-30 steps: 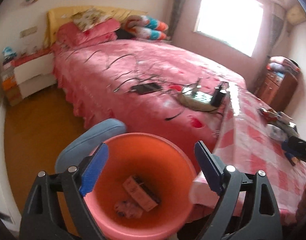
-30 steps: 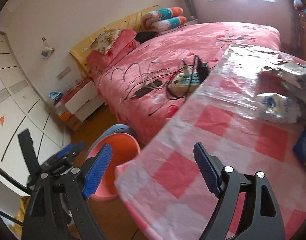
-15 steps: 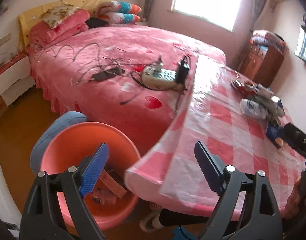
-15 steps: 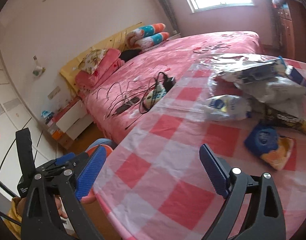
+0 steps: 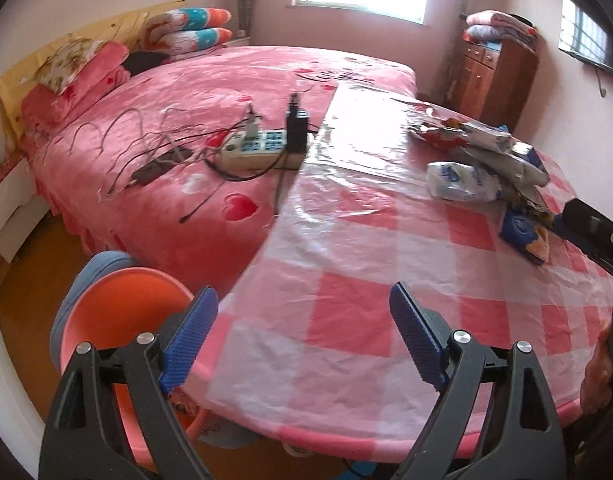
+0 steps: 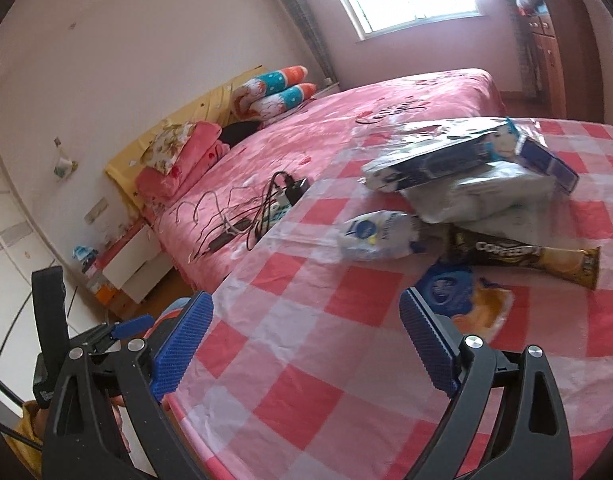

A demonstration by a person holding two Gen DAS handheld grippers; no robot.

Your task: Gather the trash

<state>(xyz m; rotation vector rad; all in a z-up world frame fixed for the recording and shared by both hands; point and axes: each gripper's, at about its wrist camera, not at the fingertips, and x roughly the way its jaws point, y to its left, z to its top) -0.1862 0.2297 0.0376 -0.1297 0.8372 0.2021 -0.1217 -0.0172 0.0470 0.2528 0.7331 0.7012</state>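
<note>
Grippers had swung from the orange bin over to the checked table, both wide open and holding nothing.

A second before, the left gripper [image 5: 302, 334] looked down into the orange bin [image 5: 118, 300]; now the bin sat at 8 o'clock, half hidden by the table [image 5: 346, 312] edge. The right gripper [image 6: 306, 338] had opened wider. Trash lay at 2 o'clock on the table: a white bag [image 6: 376, 236], a blue packet [image 6: 452, 288], and a pile of wrappers [image 6: 466, 180]. Only the right view showed the brown coffee packet [image 6: 522, 254]. Only the left view showed inside the bin. A power strip [image 5: 262, 148] with wires lay on the pink bed [image 5: 210, 92] at 11 o'clock. The left gripper's left finger [image 5: 188, 336] covered part of the bin.
</note>
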